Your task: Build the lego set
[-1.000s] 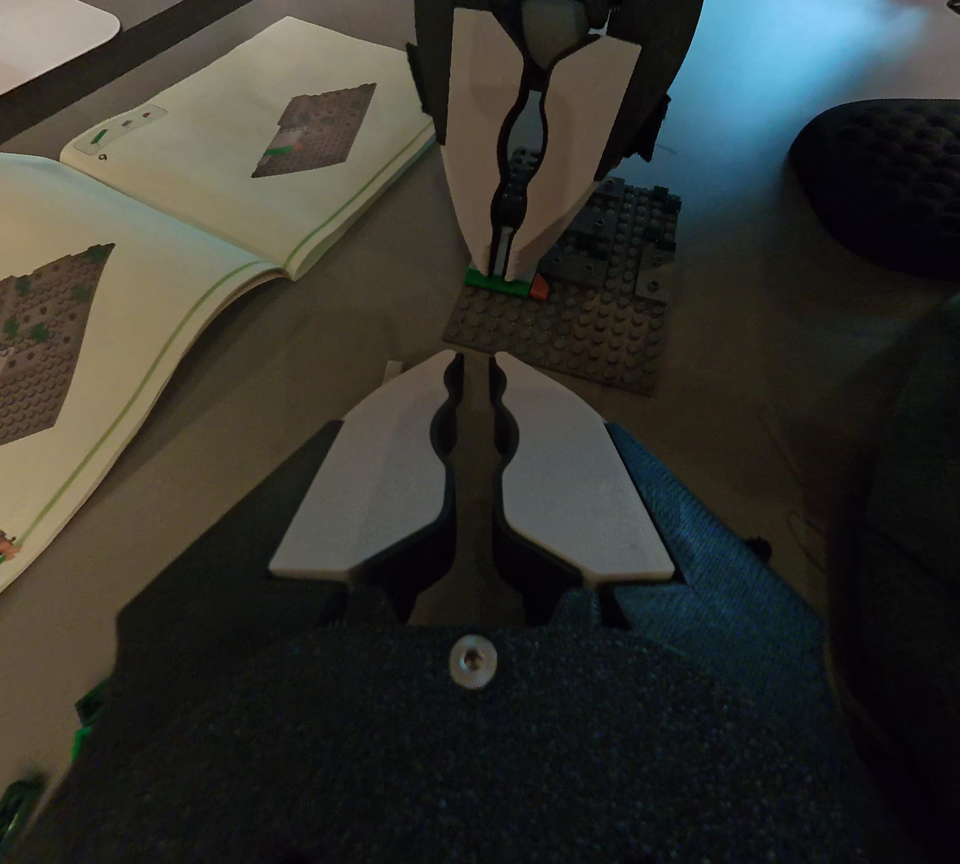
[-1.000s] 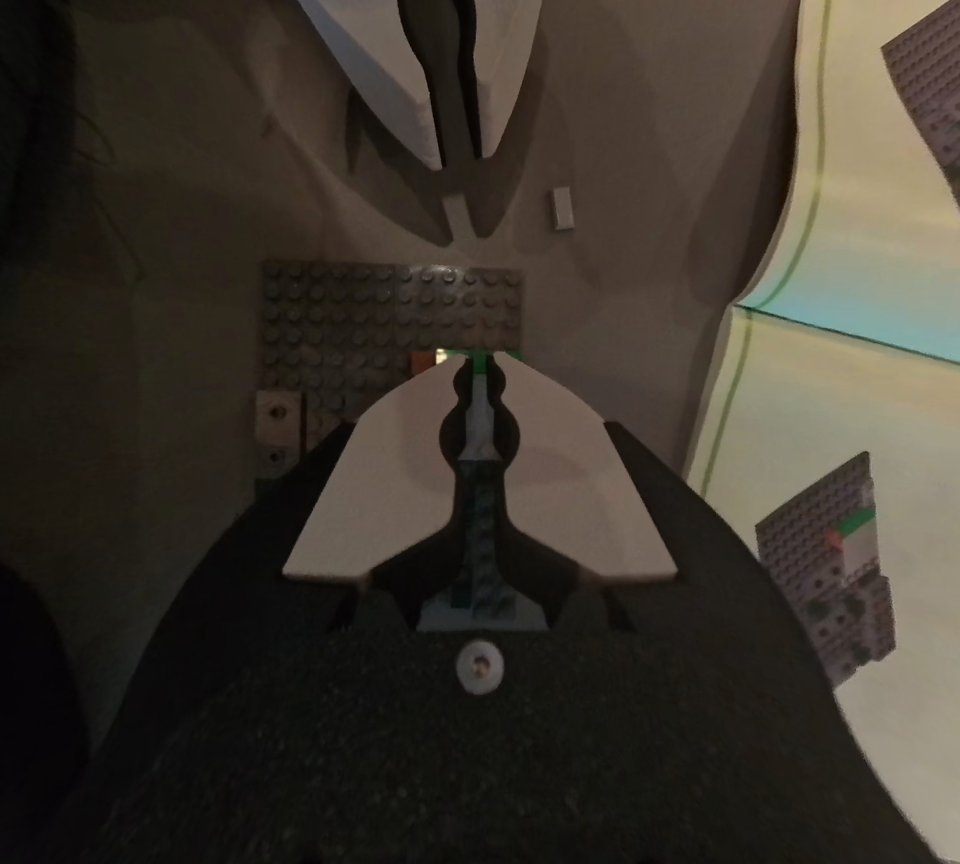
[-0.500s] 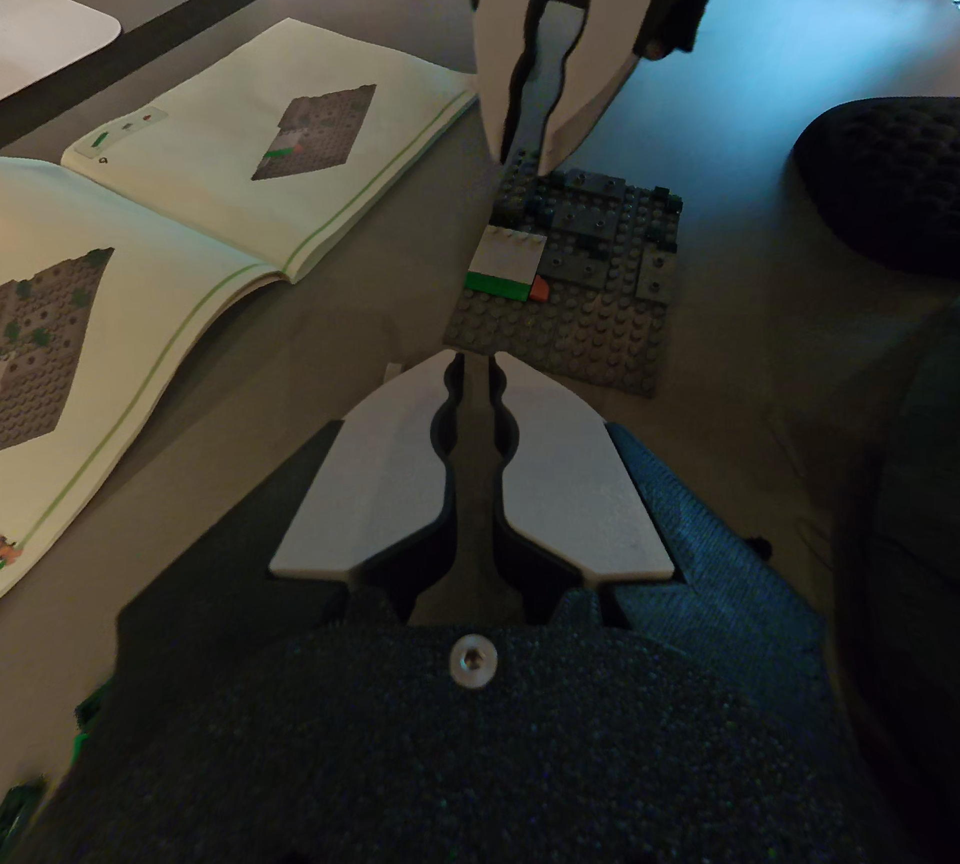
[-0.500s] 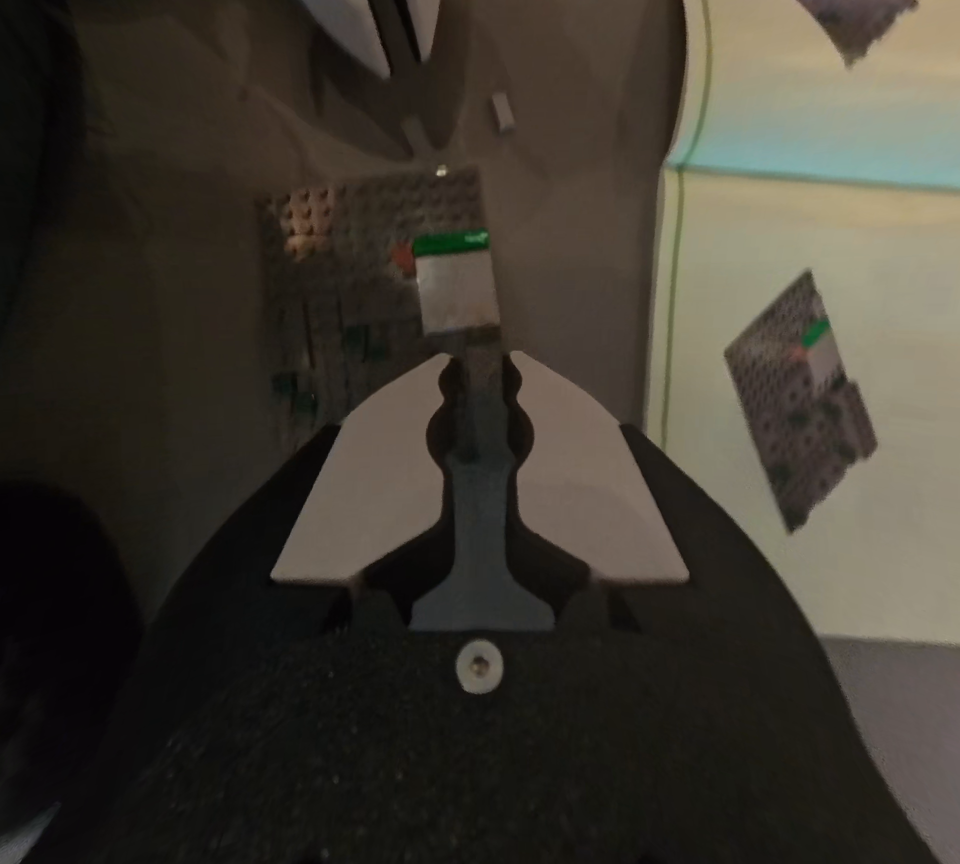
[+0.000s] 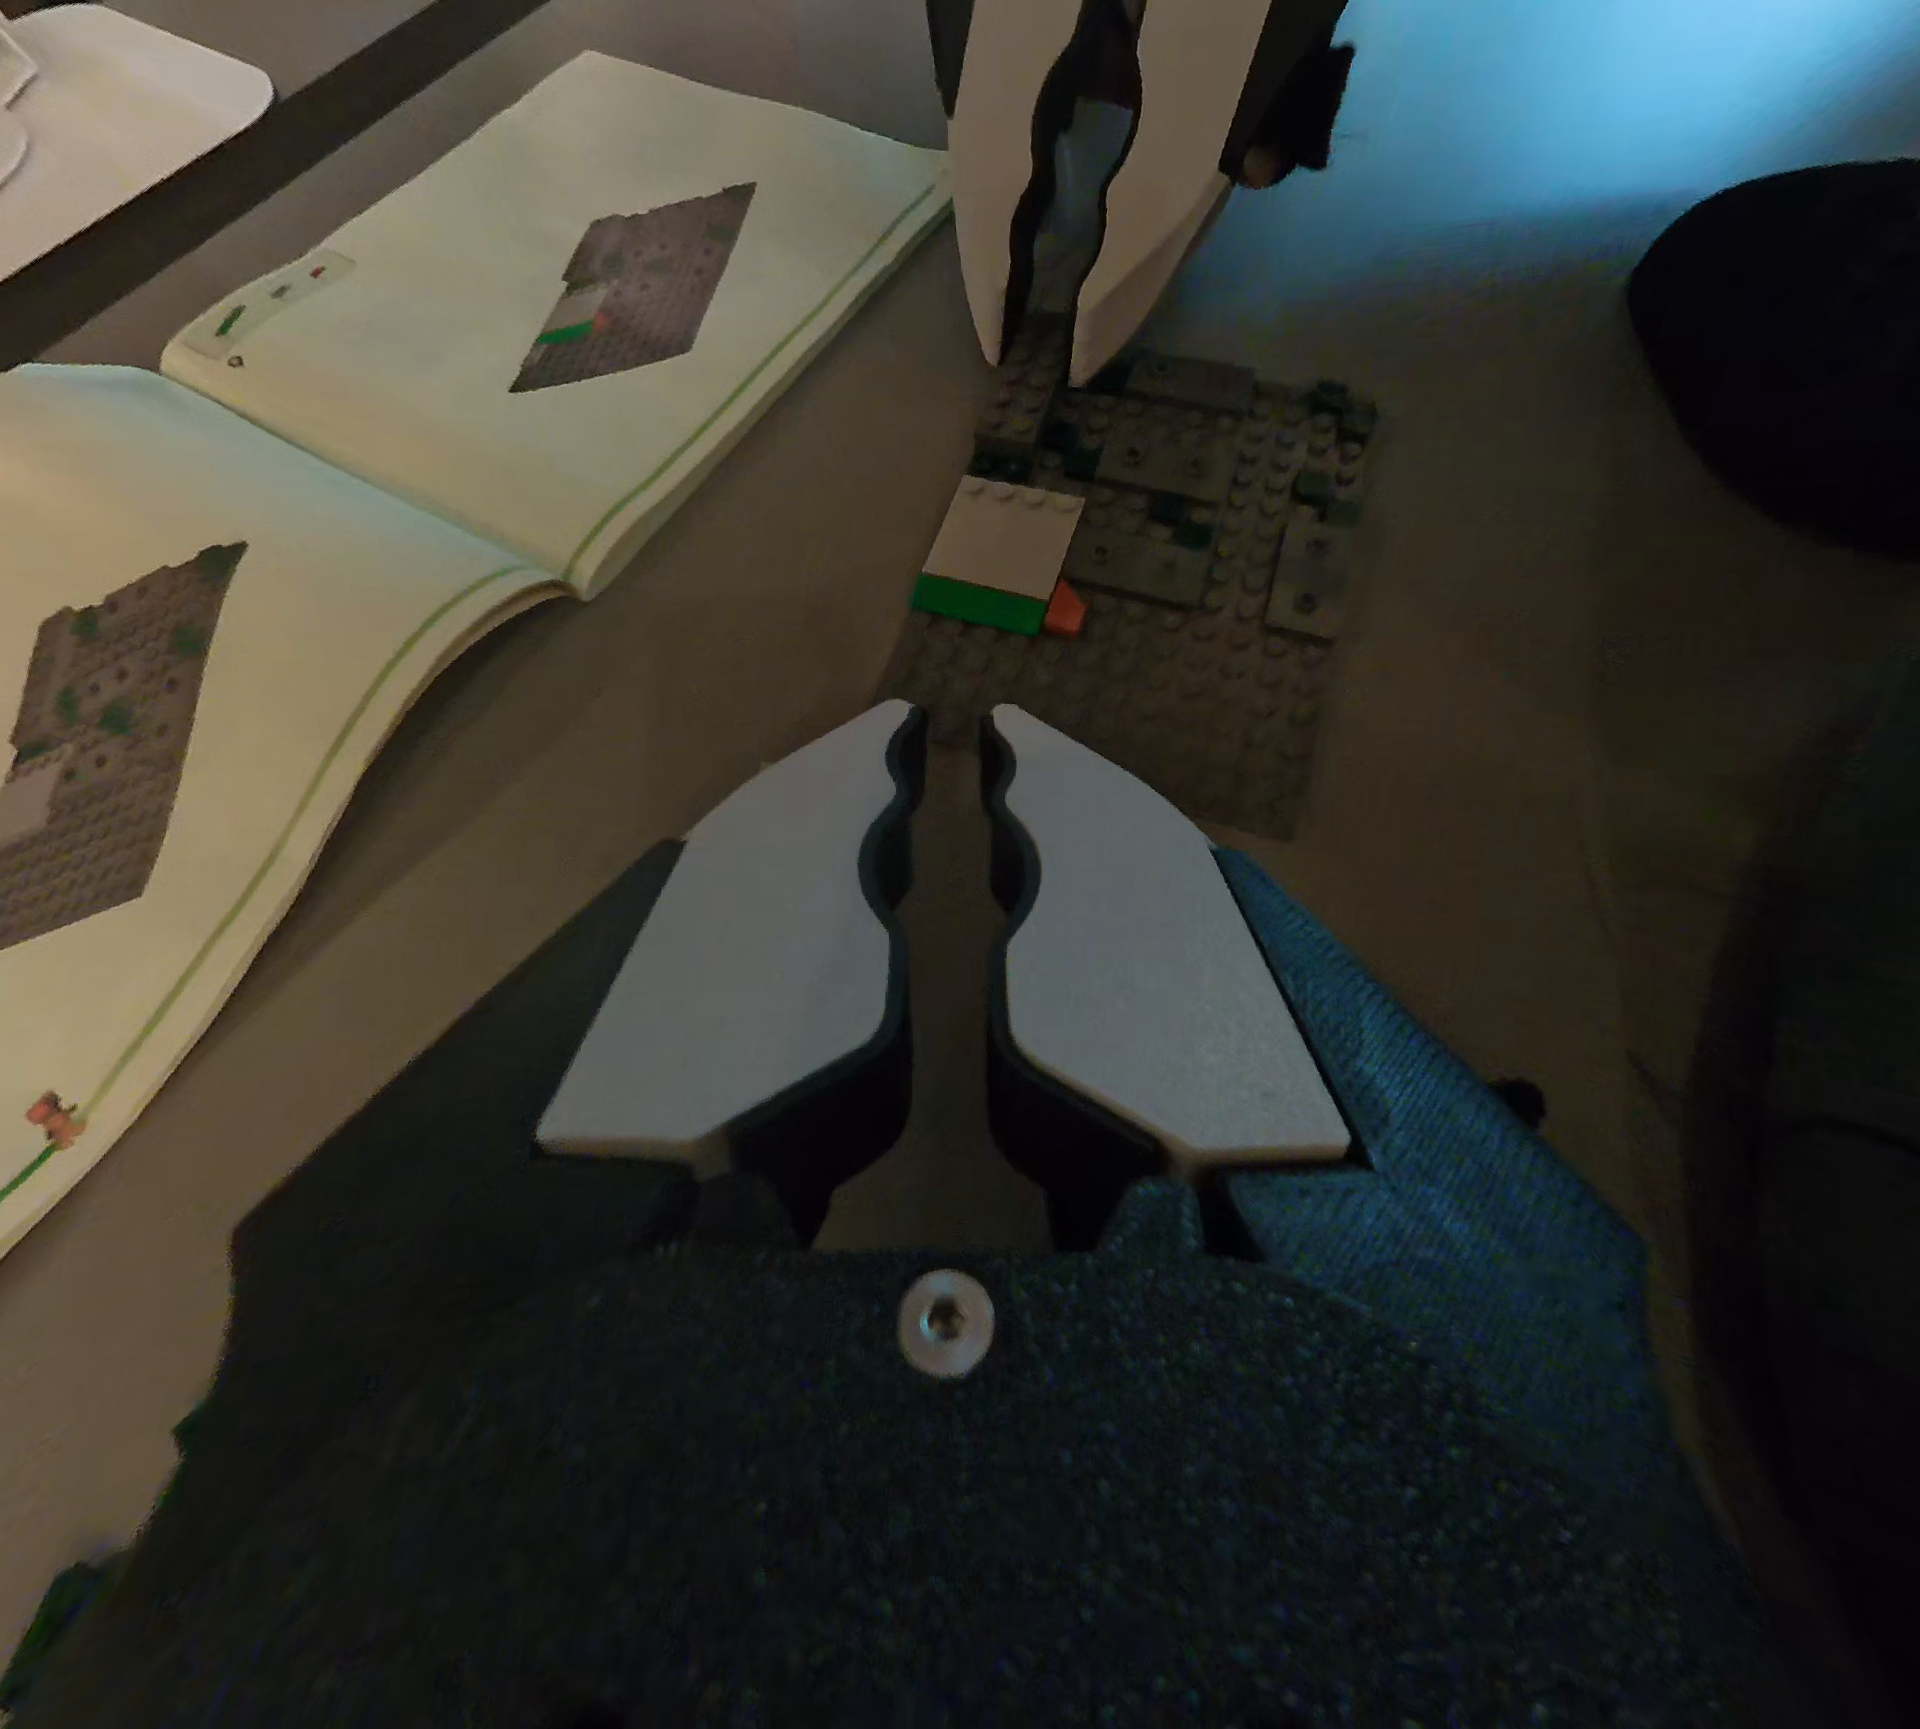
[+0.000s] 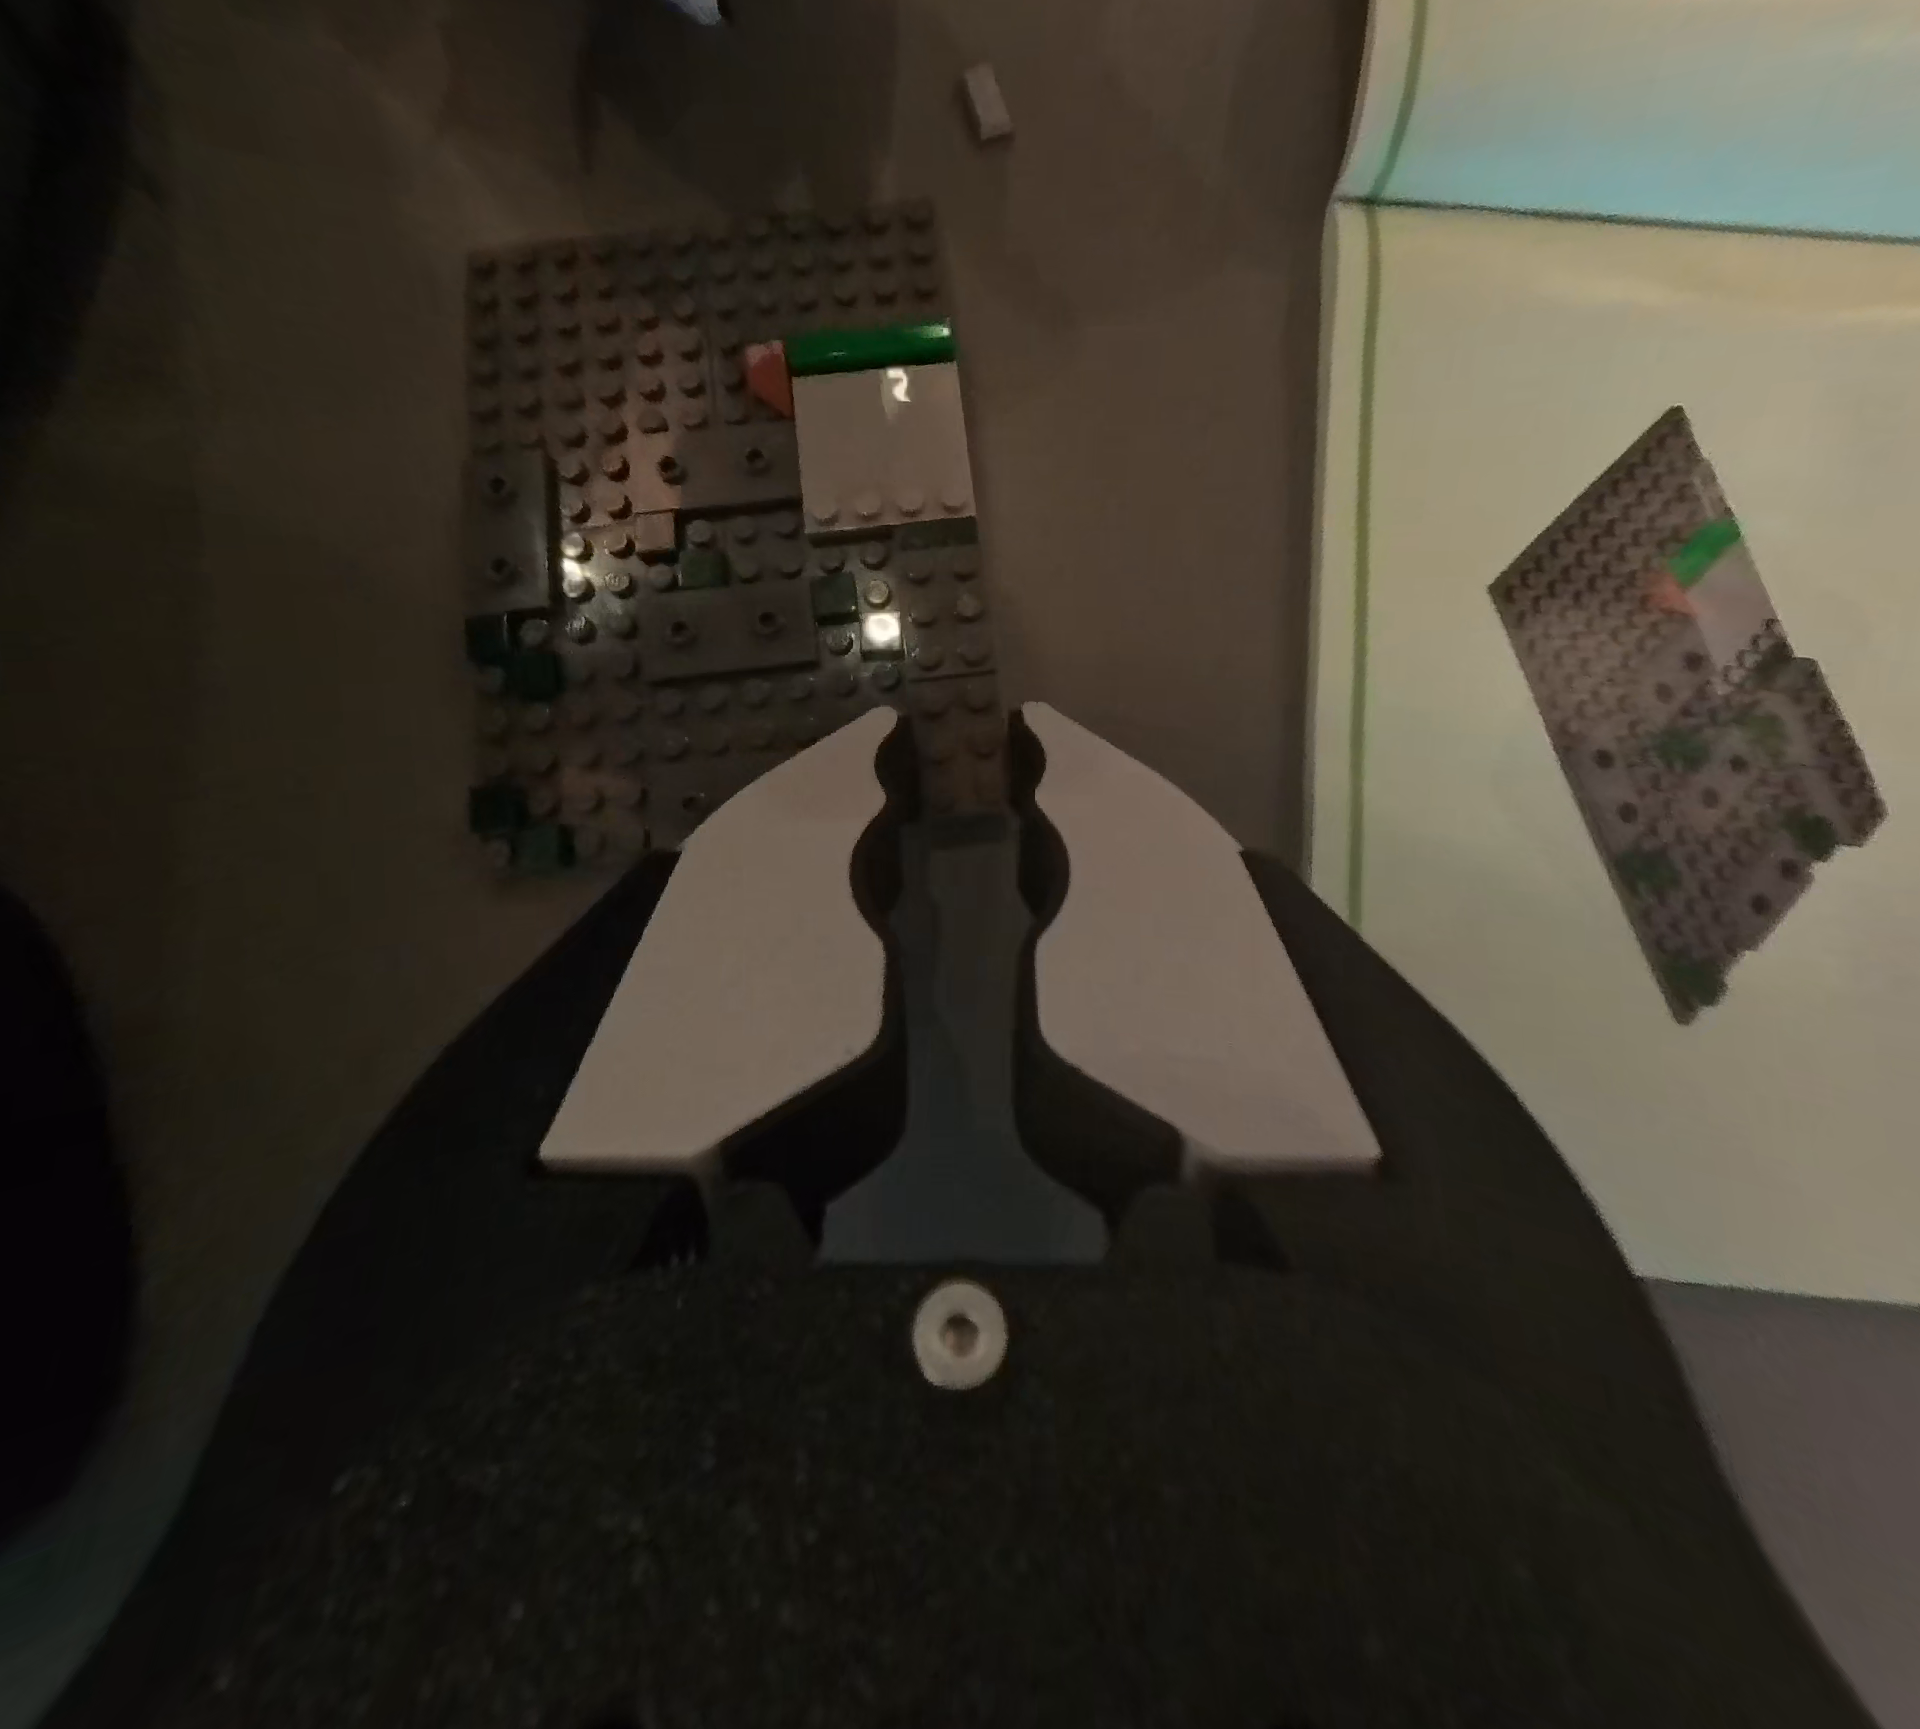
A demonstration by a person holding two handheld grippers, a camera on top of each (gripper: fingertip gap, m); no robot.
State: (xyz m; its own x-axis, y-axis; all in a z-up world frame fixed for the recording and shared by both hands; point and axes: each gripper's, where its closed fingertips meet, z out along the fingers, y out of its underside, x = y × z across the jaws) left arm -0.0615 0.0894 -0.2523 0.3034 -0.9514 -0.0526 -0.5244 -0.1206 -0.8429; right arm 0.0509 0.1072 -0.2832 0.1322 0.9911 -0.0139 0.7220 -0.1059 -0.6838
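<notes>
In our left wrist view the grey baseplate (image 5: 1143,723) lies flat on the table (image 5: 727,17) at about 1 o'clock from our left gripper (image 5: 948,723), its slightly longer side running from 6 to 12 o'clock. Near its left edge sits a white sloped block (image 5: 1003,541), its row of studs toward 12 o'clock, with a green strip (image 5: 977,607) along its near side and a small orange piece (image 5: 1065,611) touching the strip's right end. Our left jaws are released, a narrow gap between them holding nothing, just short of the plate's near edge. Our right gripper (image 5: 1039,349) comes down at 12 o'clock, jaws parted and empty, tips at the plate's far left corner. The open instruction booklet (image 5: 499,391) spreads from 8 to 11 o'clock, well apart from the plate. A small loose grey piece (image 6: 987,105) lies on the table beyond the plate in the right wrist view.
</notes>
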